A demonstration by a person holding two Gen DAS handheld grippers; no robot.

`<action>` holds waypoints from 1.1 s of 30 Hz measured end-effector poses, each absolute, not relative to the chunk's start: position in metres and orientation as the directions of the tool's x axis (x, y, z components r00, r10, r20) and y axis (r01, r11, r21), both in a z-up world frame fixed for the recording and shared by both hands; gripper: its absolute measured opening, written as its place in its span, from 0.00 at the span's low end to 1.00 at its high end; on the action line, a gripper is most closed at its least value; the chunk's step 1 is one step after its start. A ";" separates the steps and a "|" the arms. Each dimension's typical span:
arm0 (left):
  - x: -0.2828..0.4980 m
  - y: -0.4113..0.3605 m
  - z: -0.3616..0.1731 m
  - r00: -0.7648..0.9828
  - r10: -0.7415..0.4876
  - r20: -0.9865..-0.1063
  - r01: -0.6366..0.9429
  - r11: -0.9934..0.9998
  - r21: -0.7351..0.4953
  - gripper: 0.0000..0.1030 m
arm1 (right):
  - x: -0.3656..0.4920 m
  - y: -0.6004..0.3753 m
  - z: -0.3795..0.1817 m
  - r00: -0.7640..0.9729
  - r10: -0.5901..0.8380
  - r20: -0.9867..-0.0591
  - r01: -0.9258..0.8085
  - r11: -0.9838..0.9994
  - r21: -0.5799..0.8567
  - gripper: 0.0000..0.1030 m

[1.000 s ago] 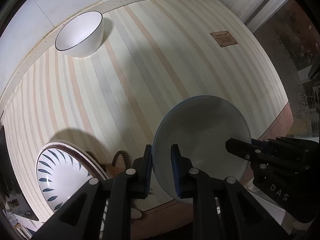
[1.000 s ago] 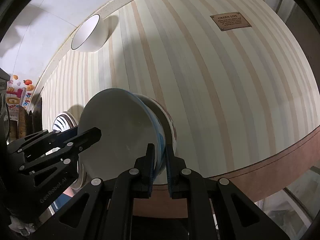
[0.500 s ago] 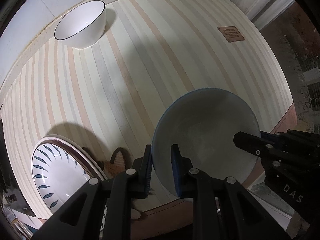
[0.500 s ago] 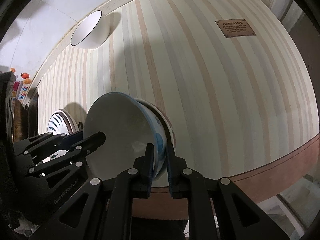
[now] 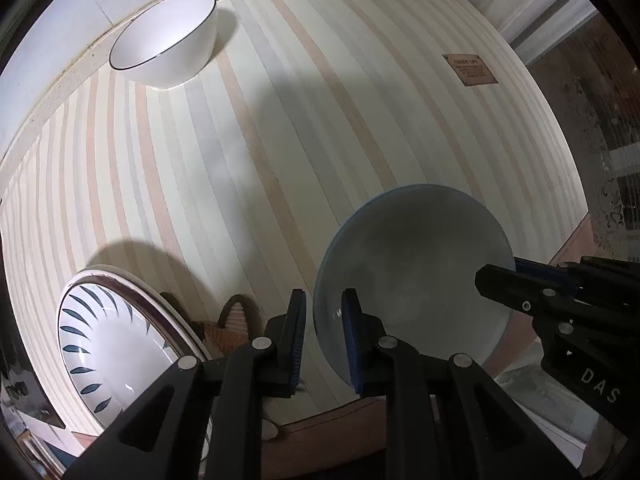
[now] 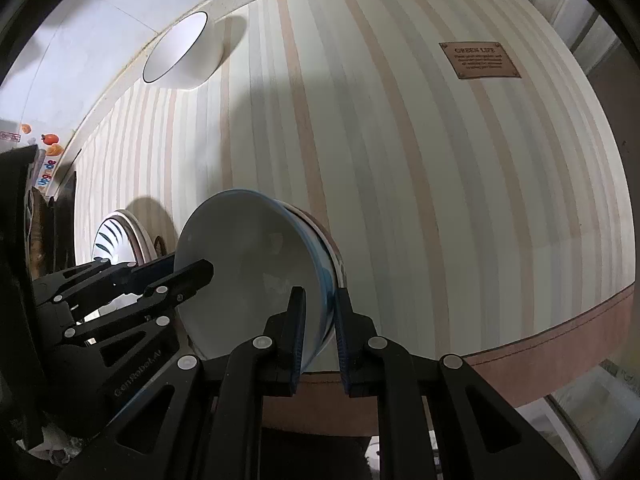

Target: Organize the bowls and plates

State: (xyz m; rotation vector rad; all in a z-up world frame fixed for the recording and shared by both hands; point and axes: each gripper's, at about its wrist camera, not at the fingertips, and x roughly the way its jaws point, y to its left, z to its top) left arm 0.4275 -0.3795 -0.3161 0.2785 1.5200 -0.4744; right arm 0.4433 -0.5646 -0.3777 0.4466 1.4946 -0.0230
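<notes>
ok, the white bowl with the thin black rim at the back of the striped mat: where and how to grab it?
Grip the white bowl with the thin black rim by its rim, one finger inside and one outside the wall. It stands upright and open, with nothing in it that shows. Come from above at the near edge: the far side sits close to the wall, while the striped mat in front is bare.
</notes>
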 end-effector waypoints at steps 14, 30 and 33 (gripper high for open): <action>0.541 -0.316 -0.261 0.141 -0.205 -0.969 0.197 0.965 -0.175 0.22 | 0.571 -0.572 -0.315 0.261 0.337 -0.905 0.162 0.909 0.385 0.43; 0.682 -0.278 -0.360 0.046 -0.253 -0.966 -0.058 0.965 -0.255 0.16 | 0.755 -0.526 -0.416 0.141 0.348 -0.927 0.143 0.919 0.367 0.23; 0.680 -0.280 -0.364 0.057 -0.237 -0.970 -0.044 0.970 -0.239 0.15 | 0.757 -0.522 -0.423 0.142 0.374 -0.917 0.142 0.909 0.392 0.13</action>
